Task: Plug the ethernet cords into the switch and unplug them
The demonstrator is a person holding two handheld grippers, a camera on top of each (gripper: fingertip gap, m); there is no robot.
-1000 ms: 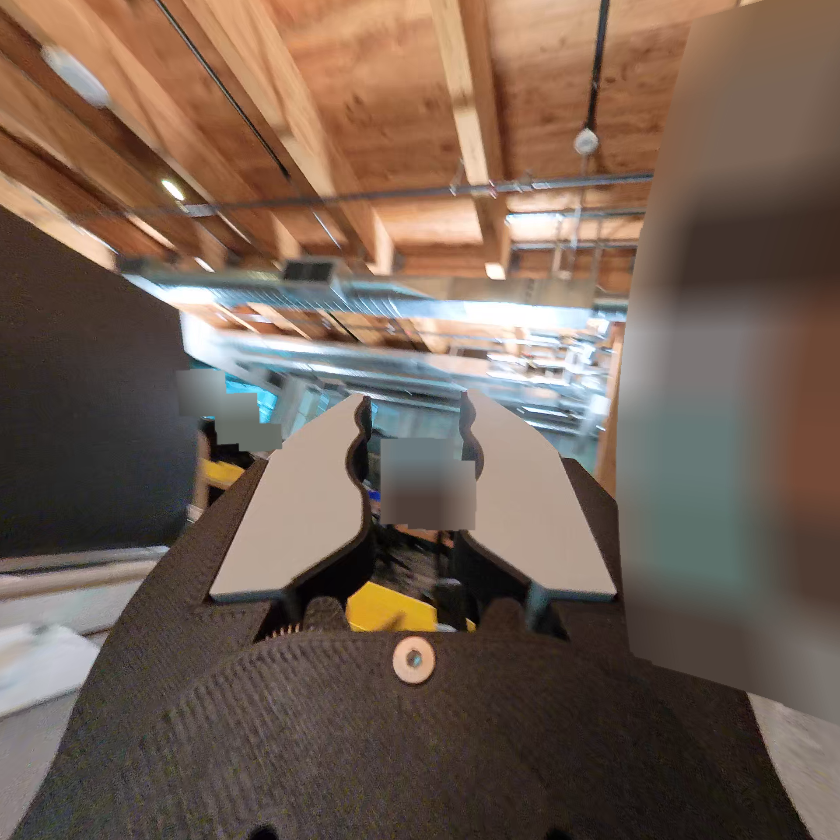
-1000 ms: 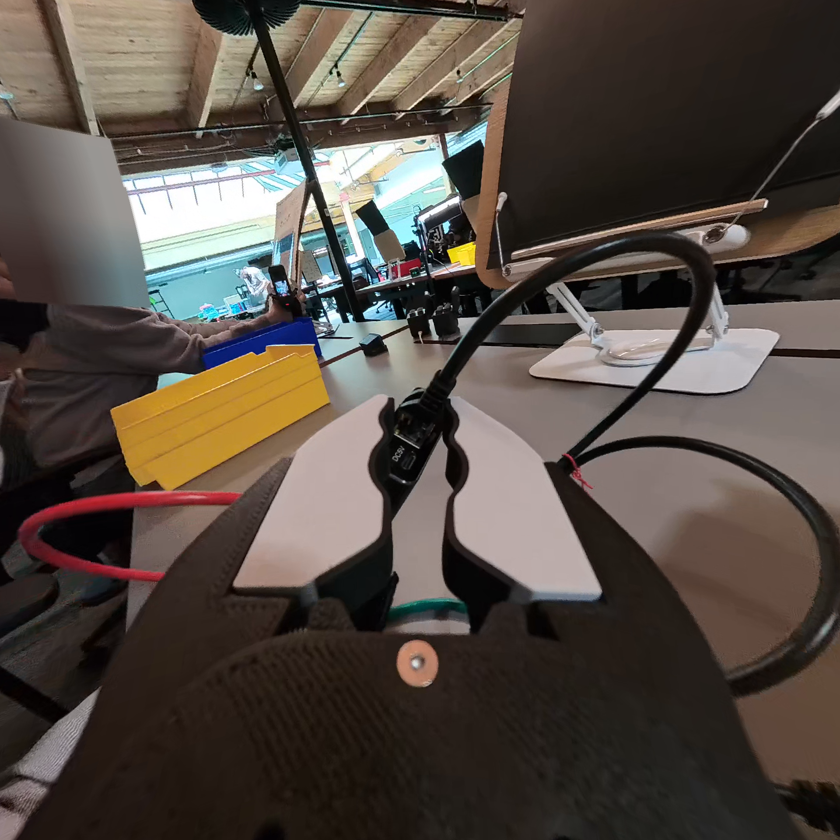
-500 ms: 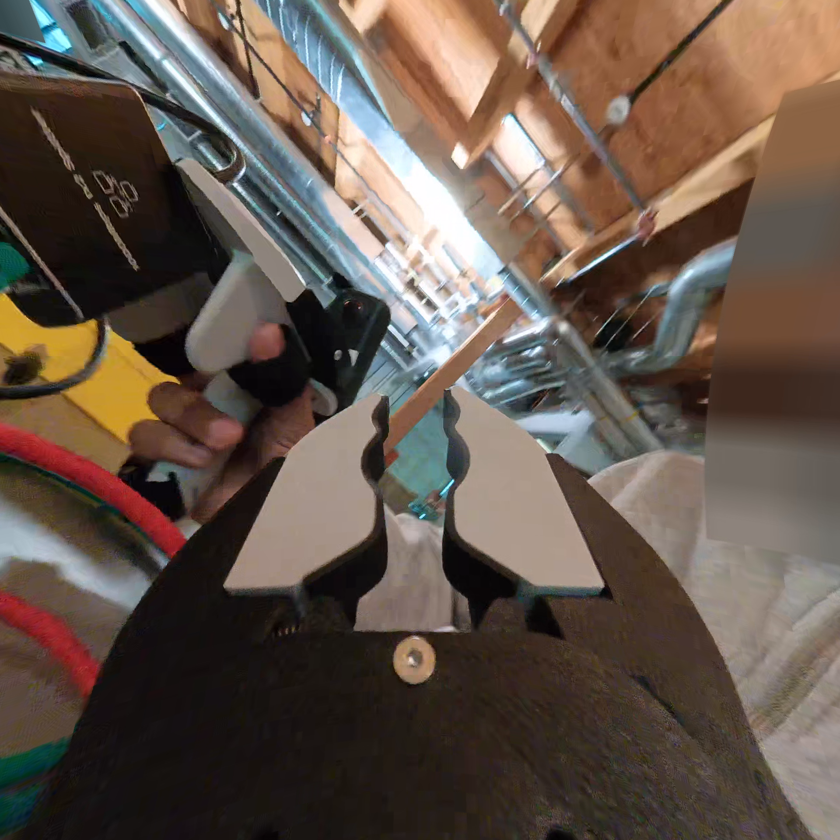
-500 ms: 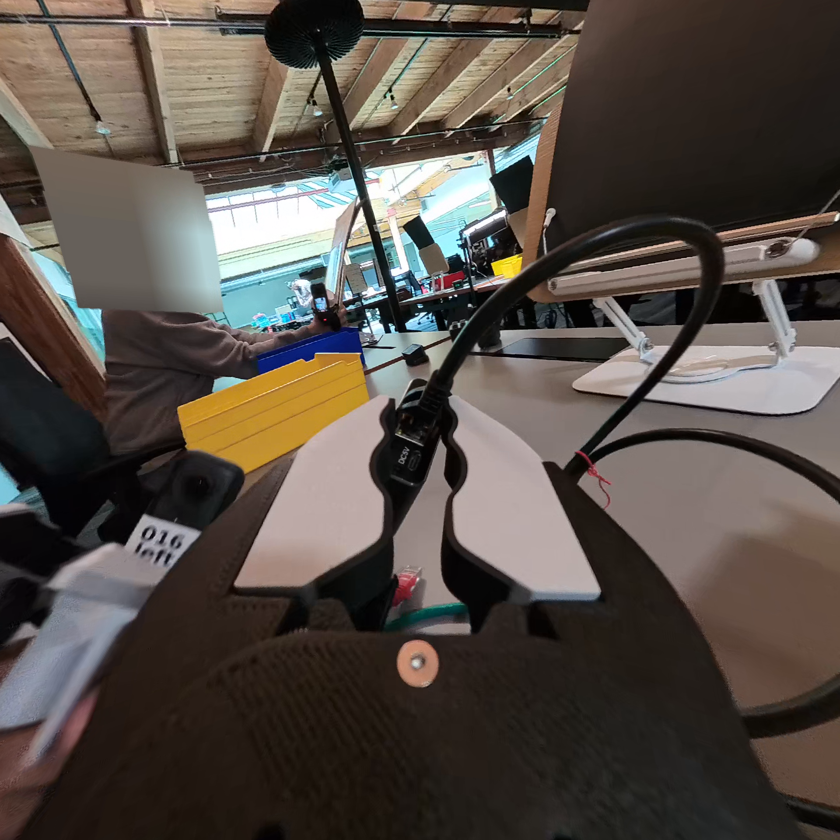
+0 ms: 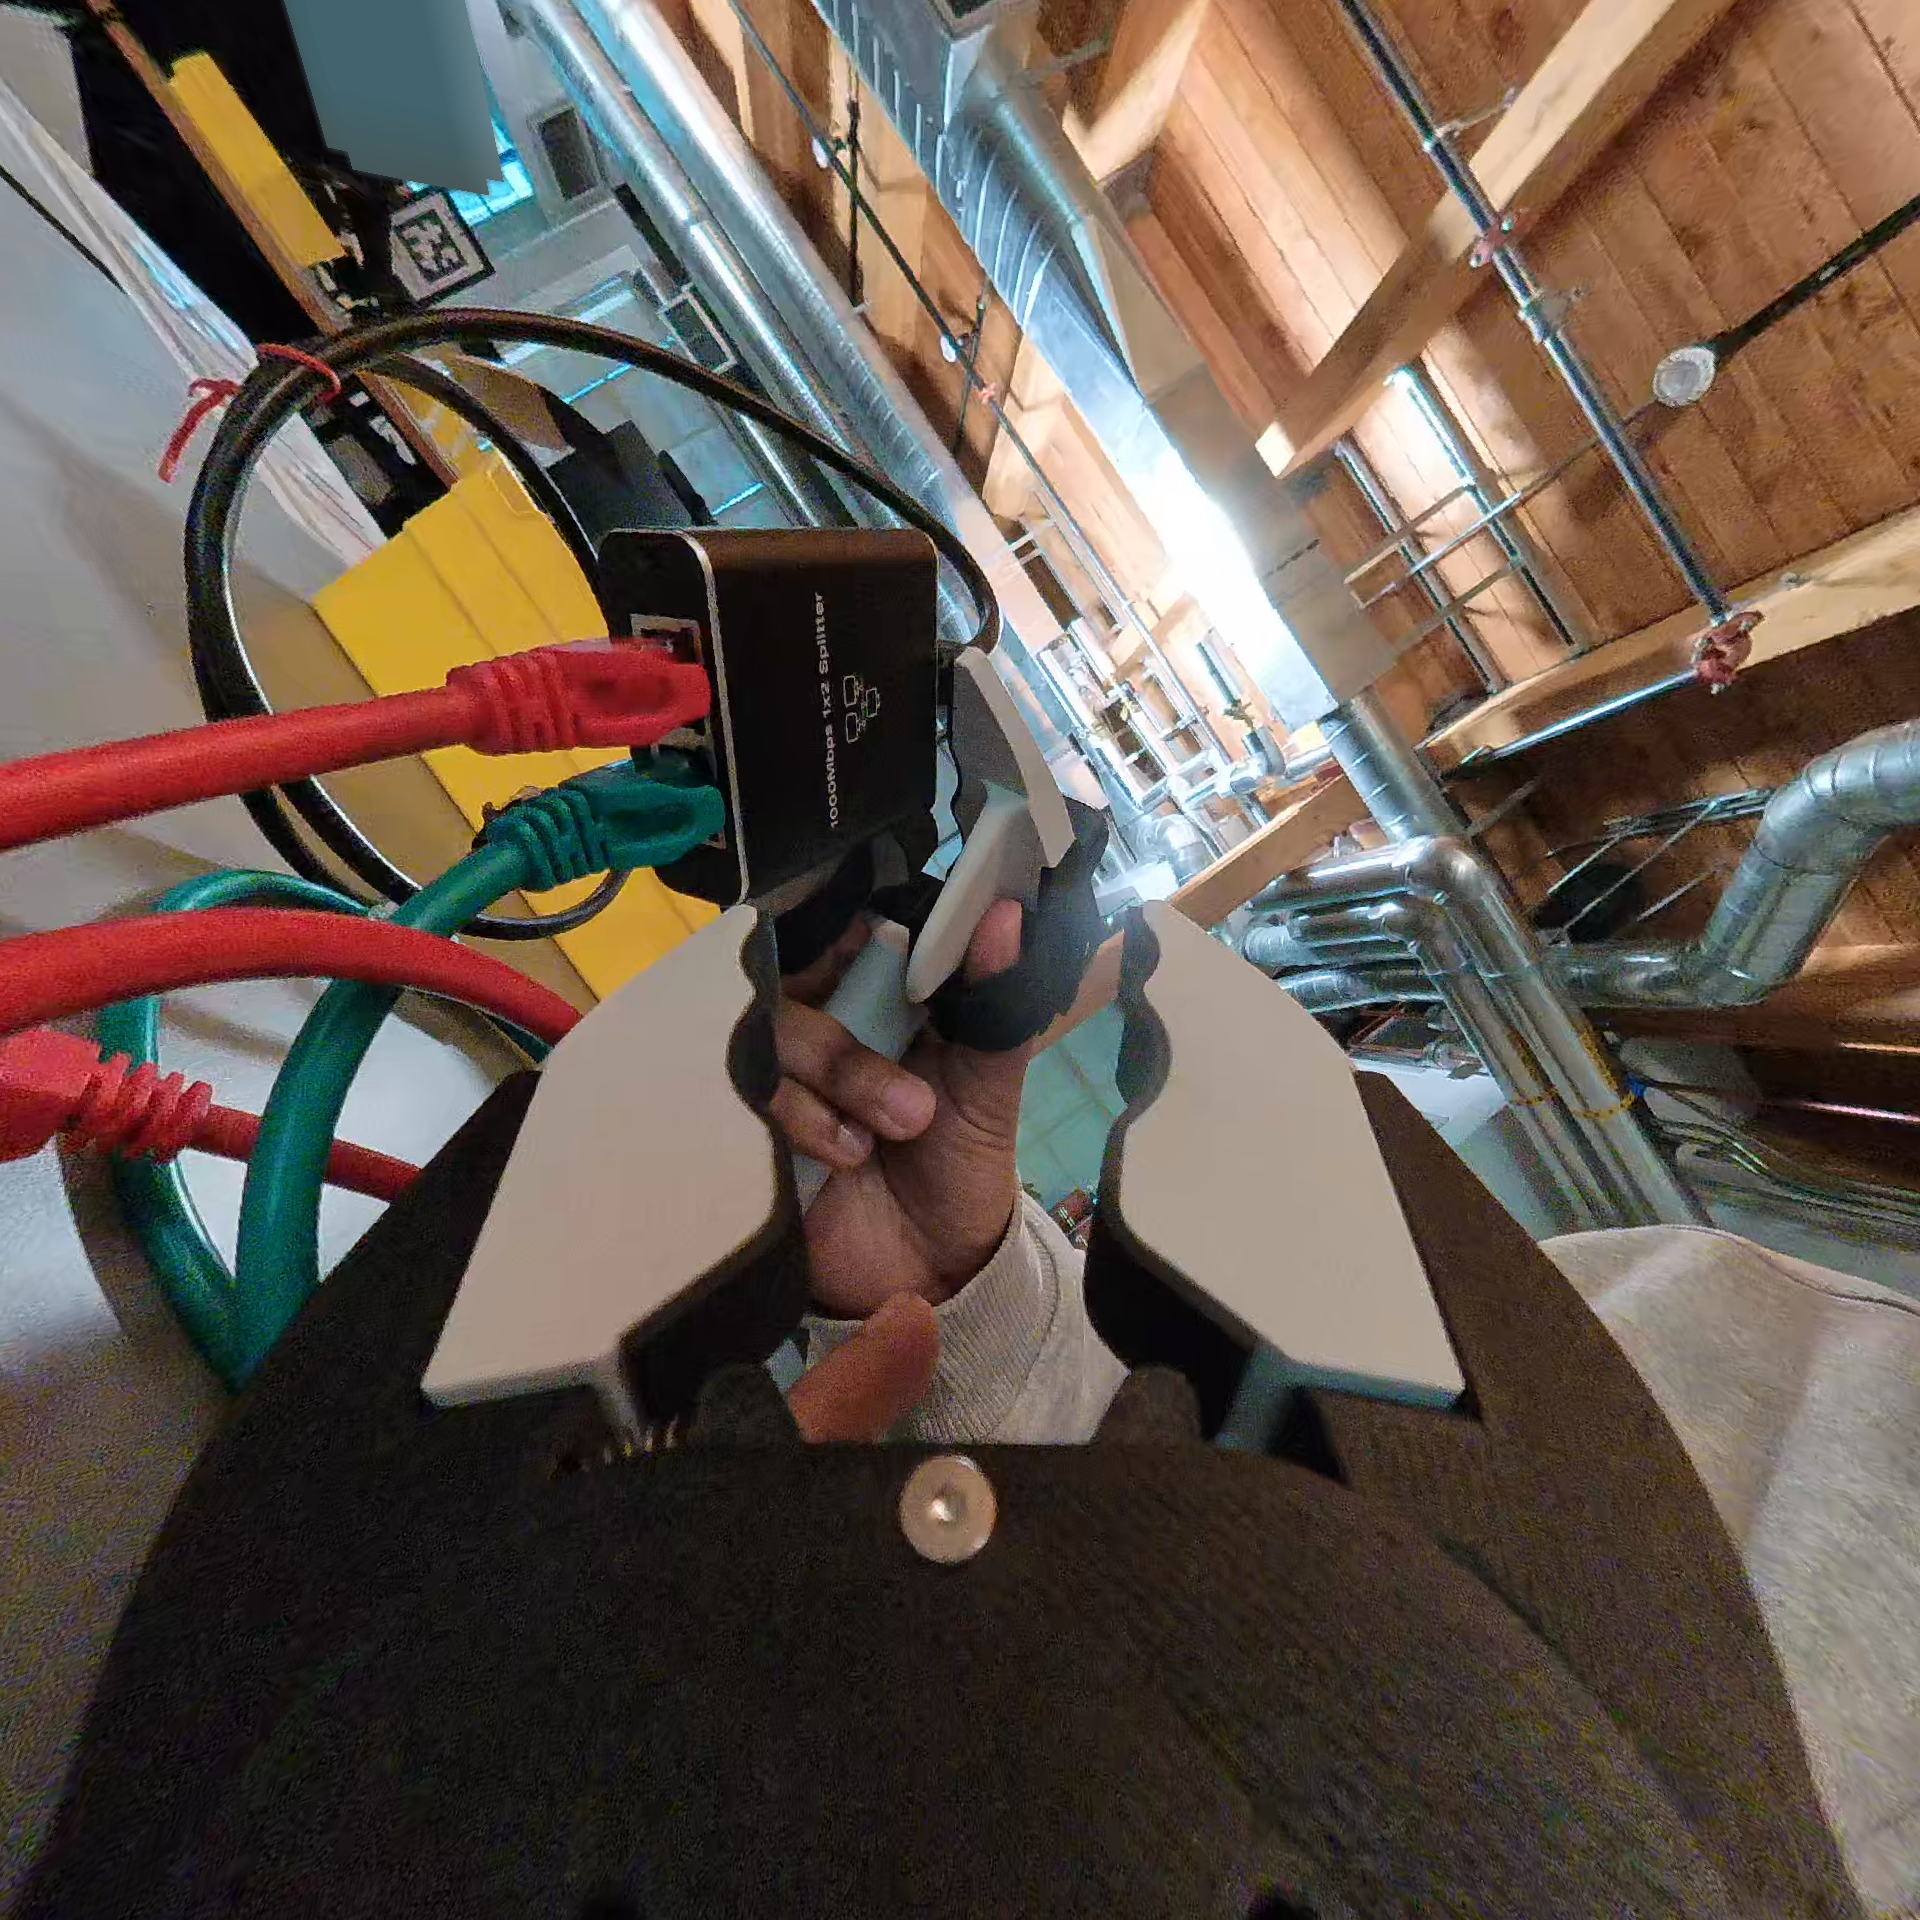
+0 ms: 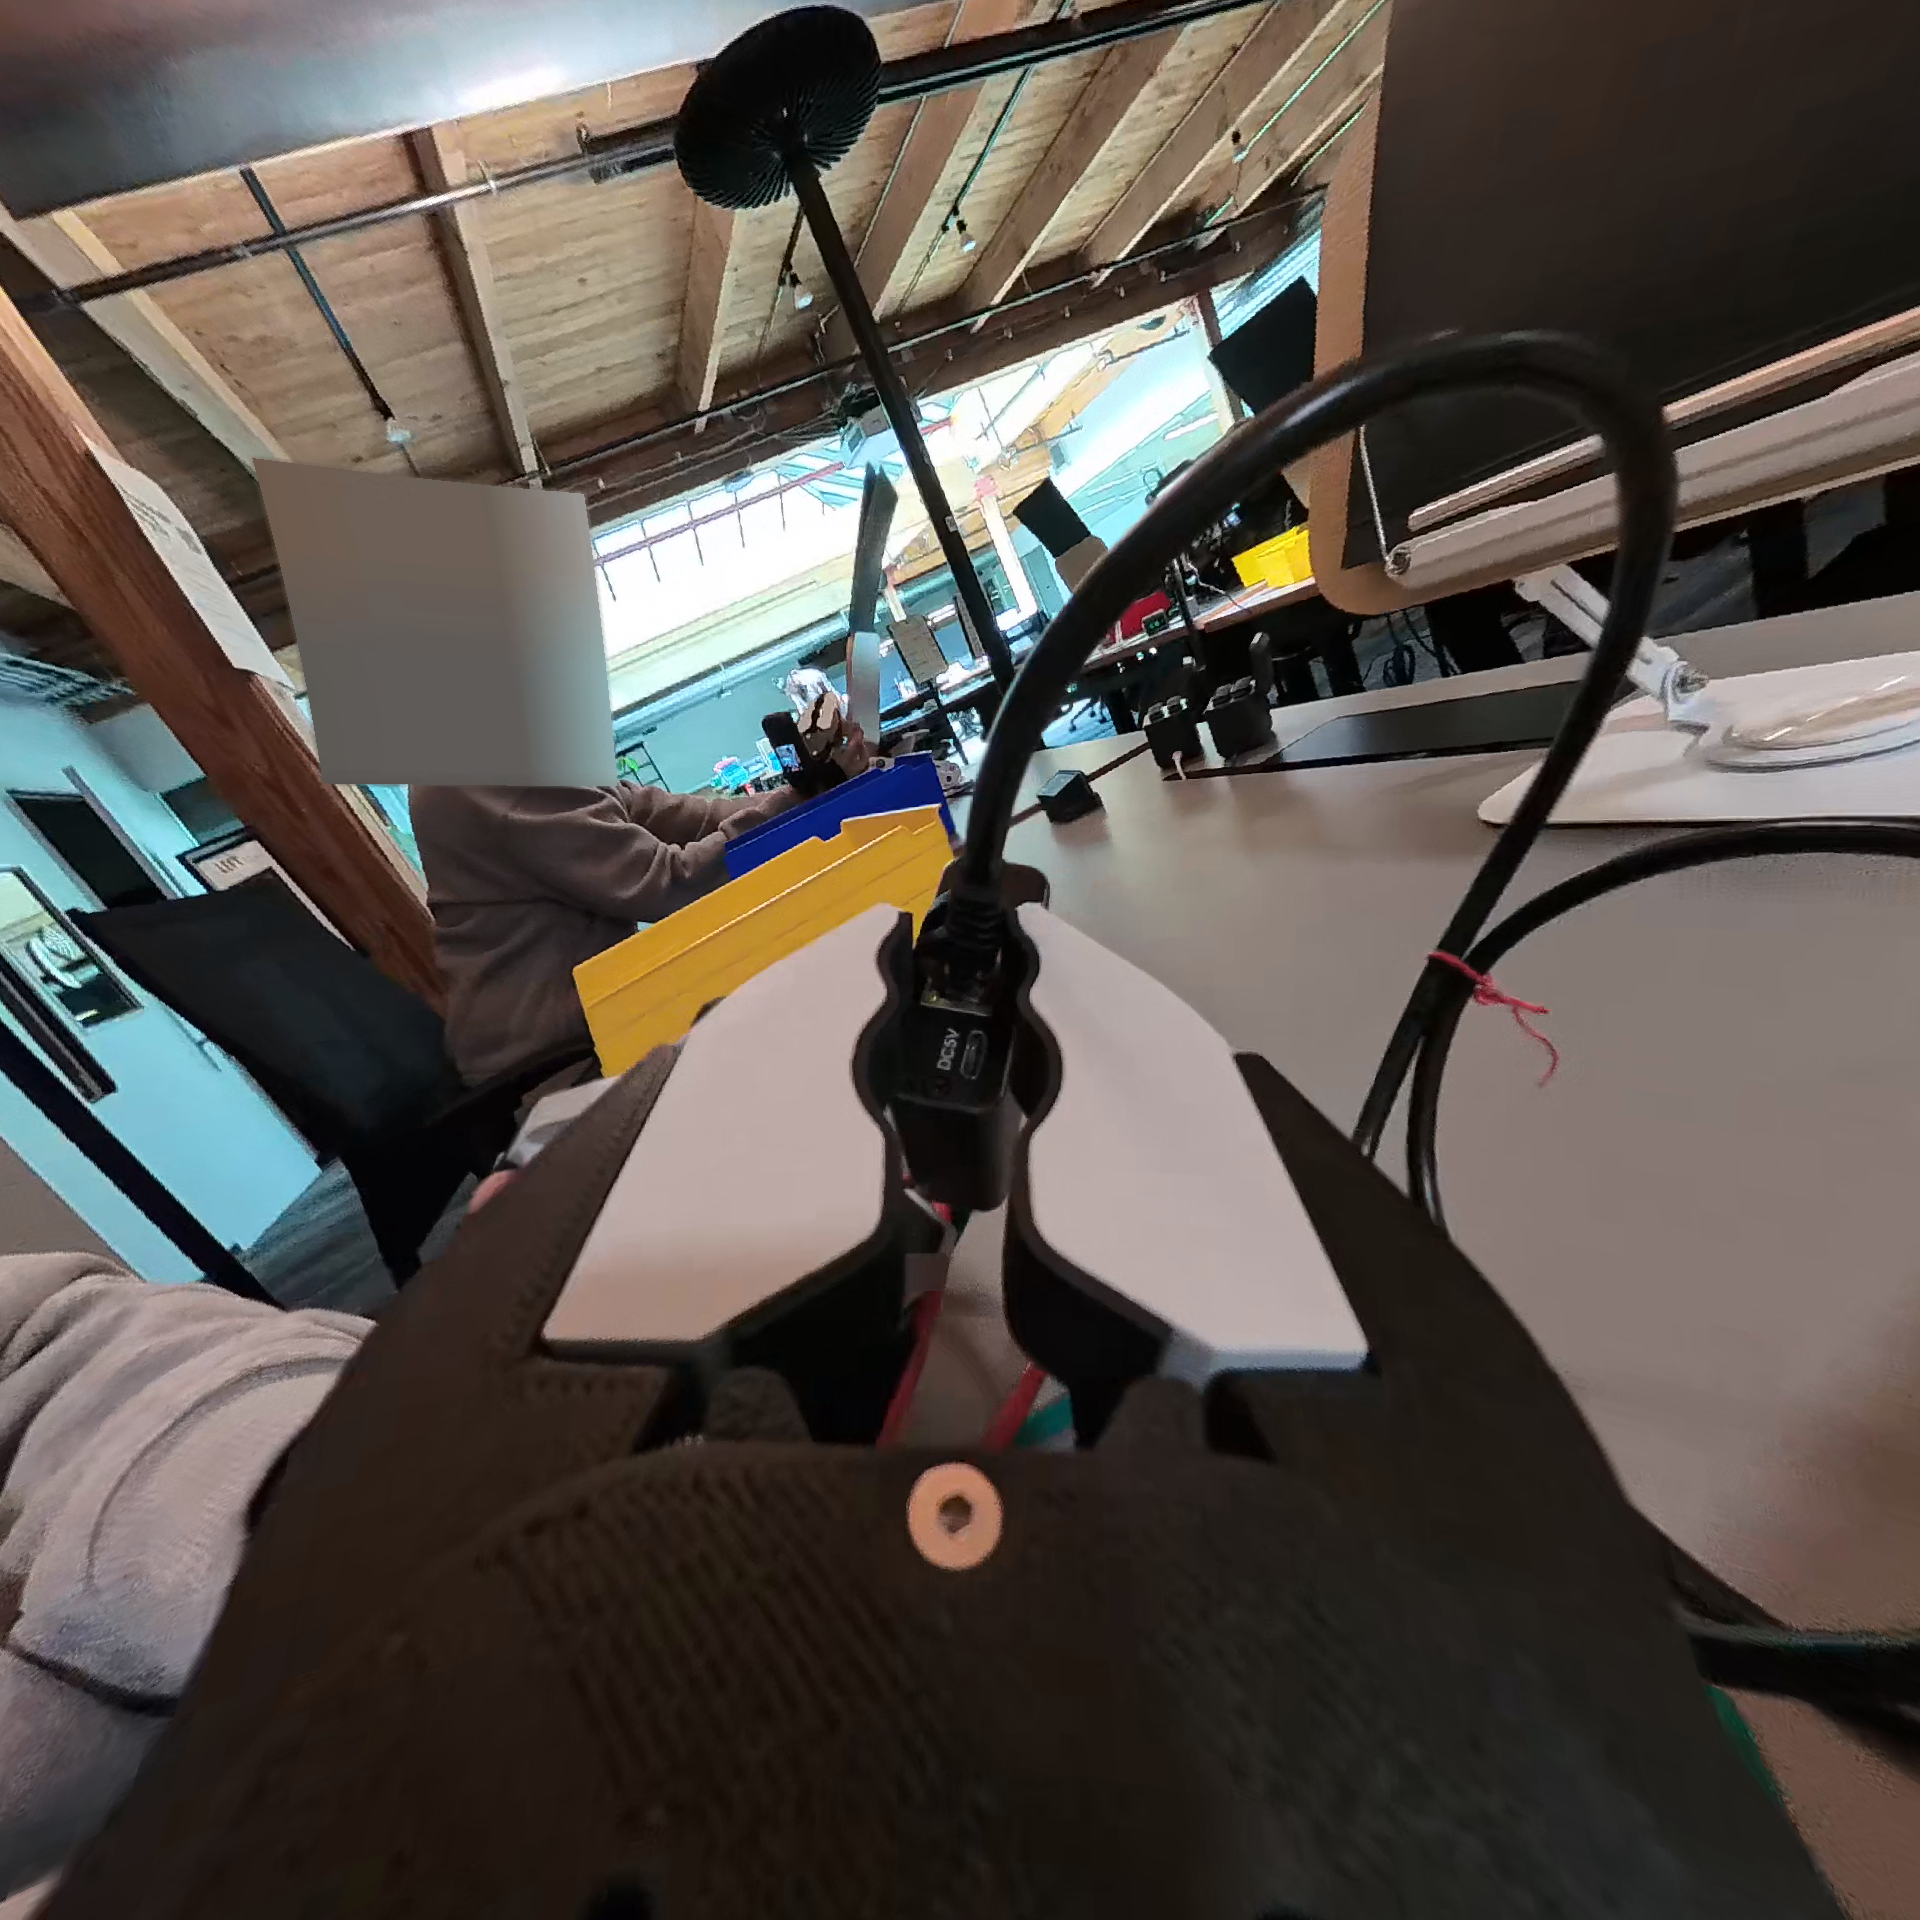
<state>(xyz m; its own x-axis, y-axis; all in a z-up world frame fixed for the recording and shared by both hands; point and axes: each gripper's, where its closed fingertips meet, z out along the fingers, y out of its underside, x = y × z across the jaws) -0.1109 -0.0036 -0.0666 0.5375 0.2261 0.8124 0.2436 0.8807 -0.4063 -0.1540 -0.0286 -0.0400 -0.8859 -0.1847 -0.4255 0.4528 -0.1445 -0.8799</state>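
Note:
In the right wrist view my right gripper is shut on the small black switch, held up off the grey table. A black cord arcs from the switch's top end. In the left wrist view the switch sits just beyond my fingertips, to the upper left. A red ethernet plug and a green one sit in its side ports. My left gripper is open and empty. Through its gap I see the hand holding the other gripper. A loose red plug lies at the left.
A yellow bin and a blue bin stand on the table beyond the switch. A person sits at the left. A monitor on a white stand is at the right. Black cable loops hang beside the switch.
My left gripper has swung from the ceiling round to face the switch and opened wider. My right gripper keeps its hold on the switch and has tilted slightly.

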